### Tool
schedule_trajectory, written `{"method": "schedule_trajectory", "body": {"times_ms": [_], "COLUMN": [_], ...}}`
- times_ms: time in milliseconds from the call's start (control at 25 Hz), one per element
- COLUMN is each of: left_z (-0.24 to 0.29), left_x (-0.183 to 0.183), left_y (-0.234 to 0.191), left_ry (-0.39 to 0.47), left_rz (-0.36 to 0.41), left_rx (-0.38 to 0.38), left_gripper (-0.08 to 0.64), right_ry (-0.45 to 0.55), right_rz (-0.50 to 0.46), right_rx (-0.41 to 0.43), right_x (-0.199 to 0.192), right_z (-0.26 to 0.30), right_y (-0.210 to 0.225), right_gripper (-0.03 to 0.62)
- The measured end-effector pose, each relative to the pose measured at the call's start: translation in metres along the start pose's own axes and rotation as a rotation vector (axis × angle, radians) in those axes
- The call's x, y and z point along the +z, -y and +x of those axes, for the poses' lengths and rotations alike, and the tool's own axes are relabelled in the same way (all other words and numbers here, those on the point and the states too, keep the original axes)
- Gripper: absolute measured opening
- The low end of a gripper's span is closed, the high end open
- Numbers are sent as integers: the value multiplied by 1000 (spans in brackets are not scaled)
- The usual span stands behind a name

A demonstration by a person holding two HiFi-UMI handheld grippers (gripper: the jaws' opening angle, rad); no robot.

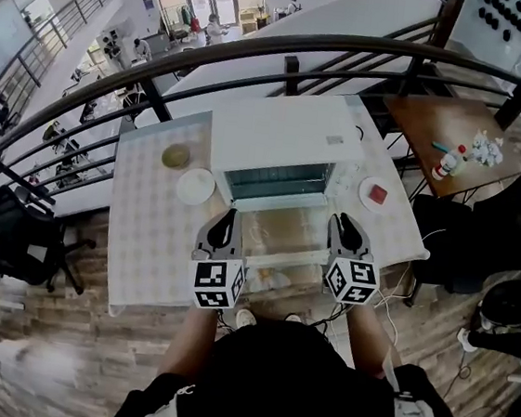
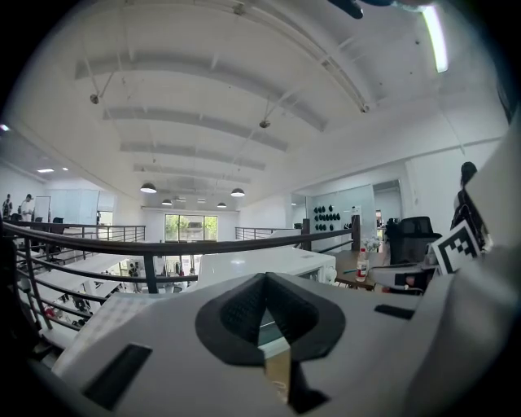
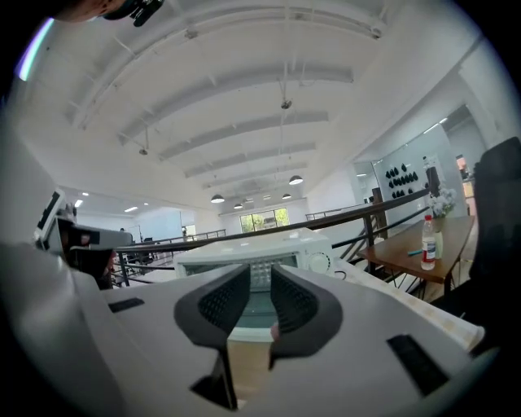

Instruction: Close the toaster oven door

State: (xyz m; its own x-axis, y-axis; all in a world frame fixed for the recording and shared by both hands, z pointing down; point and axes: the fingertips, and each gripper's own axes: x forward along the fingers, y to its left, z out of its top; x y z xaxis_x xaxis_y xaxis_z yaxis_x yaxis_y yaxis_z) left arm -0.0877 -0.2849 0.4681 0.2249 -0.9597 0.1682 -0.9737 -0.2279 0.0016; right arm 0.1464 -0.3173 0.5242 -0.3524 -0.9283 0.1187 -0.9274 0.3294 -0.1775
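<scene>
Currently the toaster oven [image 1: 282, 145] is sitting mid-table [image 1: 145, 236], its door [image 1: 281, 229] hanging open flat toward the person. Left gripper [image 1: 226, 219] is hovering by the door's left front corner, jaws pinched together, empty. Right gripper [image 1: 343, 226] is hovering by the right corner, jaws narrowly apart, gripping nothing.

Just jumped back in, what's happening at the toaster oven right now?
A person holds two grippers in front of the white toaster oven on the table. Its door lies open toward them, not yet closed. The left gripper is shut, the right gripper open; neither grips anything.
</scene>
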Motion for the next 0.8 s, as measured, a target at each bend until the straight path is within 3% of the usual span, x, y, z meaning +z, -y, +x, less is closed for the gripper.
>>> {"method": "schedule_trajectory", "body": {"times_ms": [280,800], "left_z": [11,22], "left_x": [-3,-15], "left_y": [-11,2], "left_ry": [-20,-65], "left_rz": [2,17], "left_rx": [8,-11], "left_gripper": [12,12], "right_ry": [-152,-434], "right_rz": [-33,-97], "right_rx": [-48,-33], "right_x": [-72,-193], "right_z": [-2,-26], "right_y": [22,37], "right_gripper": [87,115]}}
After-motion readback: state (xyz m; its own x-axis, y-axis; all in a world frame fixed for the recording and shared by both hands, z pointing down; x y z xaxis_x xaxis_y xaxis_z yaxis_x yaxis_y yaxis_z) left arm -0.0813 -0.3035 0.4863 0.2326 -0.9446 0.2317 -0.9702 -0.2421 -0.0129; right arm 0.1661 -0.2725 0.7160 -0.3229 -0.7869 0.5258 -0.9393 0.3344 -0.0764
